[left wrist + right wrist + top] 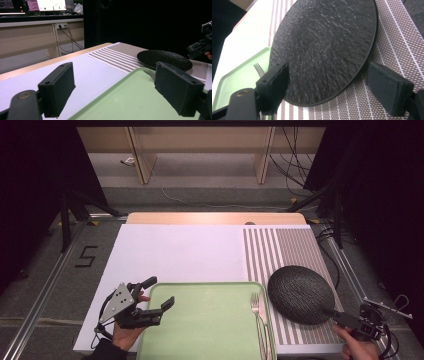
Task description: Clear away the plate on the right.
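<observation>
Reaching right claw (pixel 334 316) toward near rim of black plate (pixel 300 294) on striped mat (pixel 287 251): jaws apart, straddling rim. Slide one jaw under, then close squarely. Left claw (pixel 159 296) apart over green tray (pixel 210 320); fork (pixel 259 312) lies at tray's right edge.

The tray (pixel 200 320) lies at the table's (pixel 175 250) near edge, left of the striped mat (pixel 290 250); a fork (pixel 259 312) lies in the tray along its right side. The plate (pixel 300 294) rests on the mat, just right of the fork; the left gripper (pixel 157 296) hangs over the tray's left rim, the right gripper (pixel 334 312) at the plate's near right edge.
</observation>
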The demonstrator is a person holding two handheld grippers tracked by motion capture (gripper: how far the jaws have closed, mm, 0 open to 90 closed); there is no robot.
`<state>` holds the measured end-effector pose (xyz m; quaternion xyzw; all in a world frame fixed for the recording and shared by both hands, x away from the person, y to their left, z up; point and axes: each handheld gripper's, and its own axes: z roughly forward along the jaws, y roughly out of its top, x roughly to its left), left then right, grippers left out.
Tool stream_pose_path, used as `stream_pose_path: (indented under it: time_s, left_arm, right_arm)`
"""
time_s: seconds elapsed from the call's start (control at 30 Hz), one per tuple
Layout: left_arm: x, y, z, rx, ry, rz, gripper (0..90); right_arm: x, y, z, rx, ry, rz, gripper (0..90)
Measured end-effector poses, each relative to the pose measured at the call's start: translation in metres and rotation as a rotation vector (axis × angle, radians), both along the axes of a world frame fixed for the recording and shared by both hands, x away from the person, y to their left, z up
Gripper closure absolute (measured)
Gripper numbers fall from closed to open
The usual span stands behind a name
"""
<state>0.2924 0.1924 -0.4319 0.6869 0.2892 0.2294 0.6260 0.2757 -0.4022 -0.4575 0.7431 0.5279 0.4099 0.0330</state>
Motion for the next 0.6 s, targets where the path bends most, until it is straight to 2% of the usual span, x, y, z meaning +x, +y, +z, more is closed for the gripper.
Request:
stream_pose_path:
  time_s: [0.13,0.23,0.6]
  left_arm:
    - [0.0,0.001,0.0,-0.004,-0.001,0.002,16.4]
    - [0.0,0.001,0.0,-0.005,-0.001,0.002,16.4]
    - [0.0,0.001,0.0,-0.003,-0.002,0.002,16.4]
  right_arm:
    - [0.0,-0.002,-0.002,0.007,0.012,-0.003,20.8]
    - [0.0,-0.004,-0.006,0.05,0.019,-0.012,20.9]
    - [0.001,-0.005,-0.013,0.103,0.041,-0.015,21.4]
